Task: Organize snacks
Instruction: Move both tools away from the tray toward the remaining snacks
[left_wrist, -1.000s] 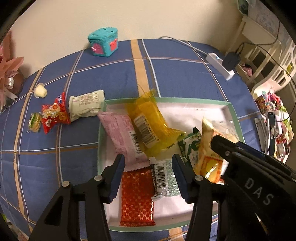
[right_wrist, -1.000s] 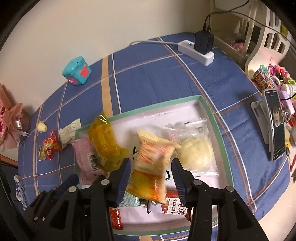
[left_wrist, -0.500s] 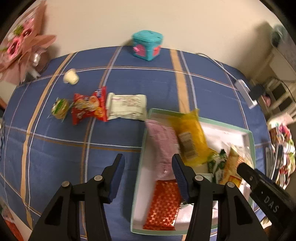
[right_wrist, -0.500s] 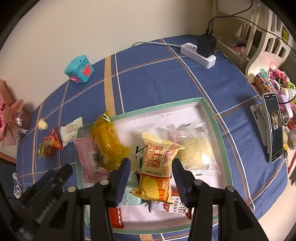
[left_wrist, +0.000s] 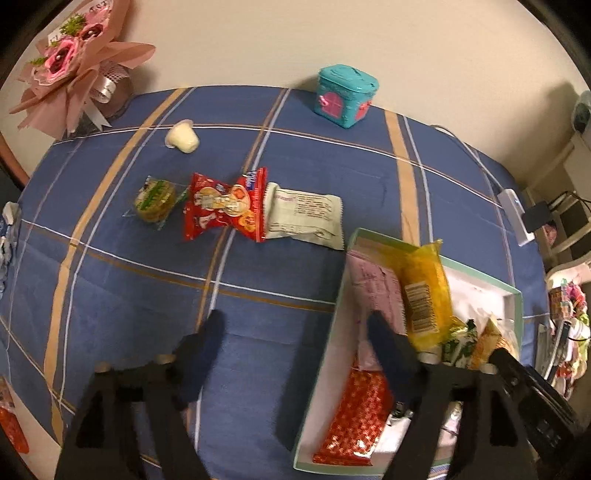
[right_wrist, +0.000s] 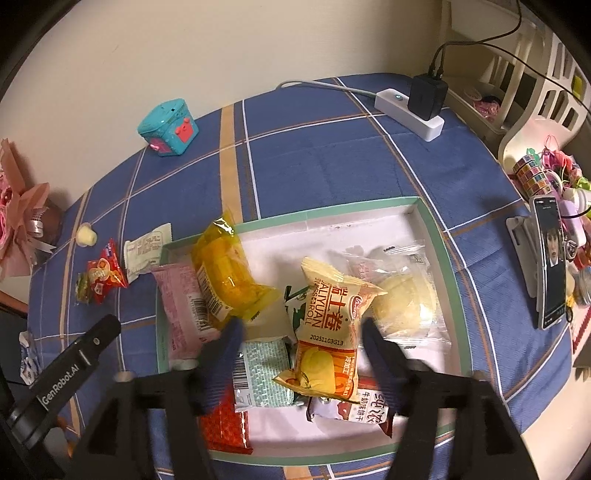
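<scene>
Several snack packets lay in the green-rimmed tray (right_wrist: 448, 258), among them an orange-and-cream roll packet (right_wrist: 327, 332) and a yellow bag (right_wrist: 227, 273). The right gripper (right_wrist: 301, 363) hovered spread above the roll packet, holding nothing. The left gripper (left_wrist: 295, 345) hung spread over the blue cloth (left_wrist: 258, 295), near a red packet (left_wrist: 225, 205) and a white packet (left_wrist: 306, 219) outside the tray.

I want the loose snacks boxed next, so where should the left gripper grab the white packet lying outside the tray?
Probably across the white packet at its bare right half, from above. It lies flat, and the red packet overlaps its left end. The left gripper is open.
</scene>
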